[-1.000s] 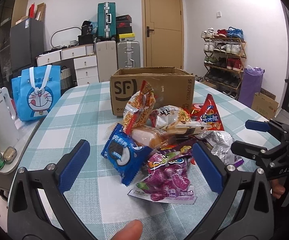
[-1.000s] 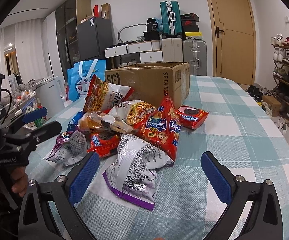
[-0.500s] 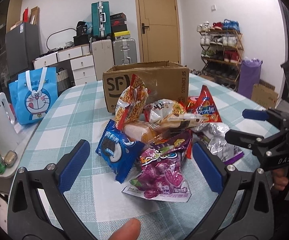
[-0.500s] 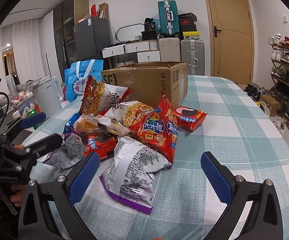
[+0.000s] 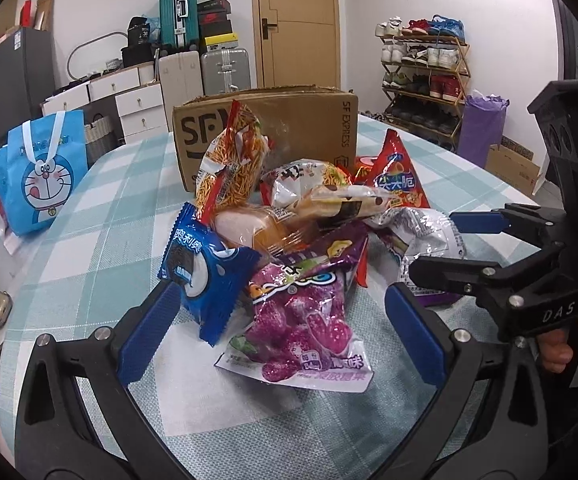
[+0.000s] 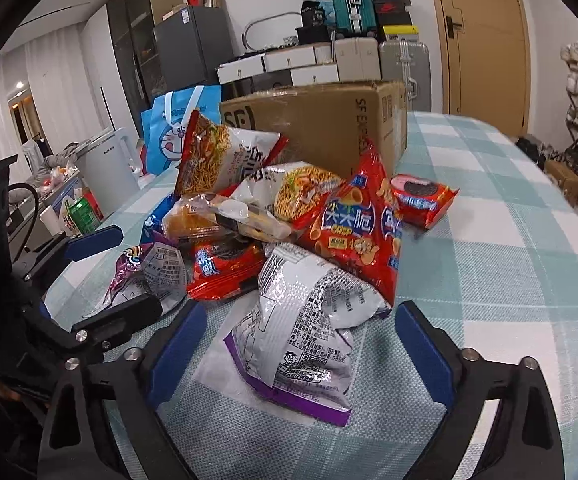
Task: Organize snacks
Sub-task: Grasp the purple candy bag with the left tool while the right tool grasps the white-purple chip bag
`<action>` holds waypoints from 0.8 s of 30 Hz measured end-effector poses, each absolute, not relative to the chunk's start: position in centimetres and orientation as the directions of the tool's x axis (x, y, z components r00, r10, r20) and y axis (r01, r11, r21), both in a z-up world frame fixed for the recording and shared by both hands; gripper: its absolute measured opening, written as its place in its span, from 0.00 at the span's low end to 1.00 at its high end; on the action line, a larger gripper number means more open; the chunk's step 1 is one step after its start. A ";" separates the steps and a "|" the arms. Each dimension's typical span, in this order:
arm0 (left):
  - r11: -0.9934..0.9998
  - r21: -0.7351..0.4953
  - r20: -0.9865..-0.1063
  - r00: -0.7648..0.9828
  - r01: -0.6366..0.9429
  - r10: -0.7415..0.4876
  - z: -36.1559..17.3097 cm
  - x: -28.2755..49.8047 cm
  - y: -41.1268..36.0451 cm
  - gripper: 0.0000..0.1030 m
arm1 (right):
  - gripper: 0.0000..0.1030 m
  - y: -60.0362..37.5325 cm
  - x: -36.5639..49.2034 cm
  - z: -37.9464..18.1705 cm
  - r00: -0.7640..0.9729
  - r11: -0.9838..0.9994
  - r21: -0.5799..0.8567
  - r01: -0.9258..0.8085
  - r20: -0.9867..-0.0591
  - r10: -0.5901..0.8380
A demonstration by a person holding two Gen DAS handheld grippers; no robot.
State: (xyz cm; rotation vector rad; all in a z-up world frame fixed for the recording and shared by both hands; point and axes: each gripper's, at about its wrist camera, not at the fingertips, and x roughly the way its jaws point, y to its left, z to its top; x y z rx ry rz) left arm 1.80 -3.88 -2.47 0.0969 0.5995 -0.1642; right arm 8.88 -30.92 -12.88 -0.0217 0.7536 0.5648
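closing in on the silver-and-purple bag (image 6: 305, 336), which lies on the checked table (image 6: 529, 280) at the near edge of the snack pile, the right gripper (image 6: 295, 354) has just been narrowing its jaws, the bag between them but neither pad pressing yet. risk, i'd say: slick puffy foil squirts out, or the red crisp bag (image 6: 353, 232) leaning on it gets dragged along. left gripper (image 5: 281, 332) stands wide open around the purple candy pack (image 5: 301, 320), its left pad just beside the blue oreo pack (image 5: 205, 276). only the right view shows the red oreo pack (image 6: 423, 202) beside the cardboard box (image 6: 329, 128); only the left shows the shoe rack (image 5: 425, 76).
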 end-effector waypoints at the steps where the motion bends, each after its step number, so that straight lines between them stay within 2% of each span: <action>1: 0.982 0.043 -0.571 0.811 0.183 -0.126 -2.6 1.9 -3.9 0.99 | 0.80 -30.9 9.1 -13.1 0.580 0.854 0.184 -0.487 -0.663 0.474; 5: 0.983 0.035 -0.592 0.796 0.178 -0.123 -3.1 2.5 -3.9 0.98 | 0.71 -30.6 9.3 -13.4 0.585 0.859 0.171 -0.482 -0.668 0.461; 7: 0.983 0.018 -0.608 0.783 0.182 -0.134 -3.5 2.9 -3.7 0.89 | 0.68 -30.7 9.1 -13.5 0.587 0.859 0.165 -0.484 -0.667 0.458; 9: 0.983 0.000 -0.623 0.769 0.183 -0.143 -3.8 3.1 -3.6 0.83 | 0.55 -30.8 8.9 -13.5 0.590 0.859 0.161 -0.486 -0.665 0.458; 12: 0.985 -0.005 -0.629 0.765 0.171 -0.136 -3.9 3.4 -3.3 0.72 | 0.51 -31.3 8.5 -13.6 0.587 0.854 0.173 -0.491 -0.659 0.471; 18: 0.980 -0.050 -0.637 0.749 0.192 -0.180 -3.5 3.5 -2.7 0.50 | 0.50 -32.0 7.9 -13.4 0.595 0.851 0.178 -0.494 -0.644 0.480; 24: 0.979 -0.064 -0.632 0.752 0.191 -0.188 -3.1 2.8 -2.4 0.44 | 0.50 -32.1 7.5 -13.2 0.607 0.850 0.169 -0.499 -0.632 0.483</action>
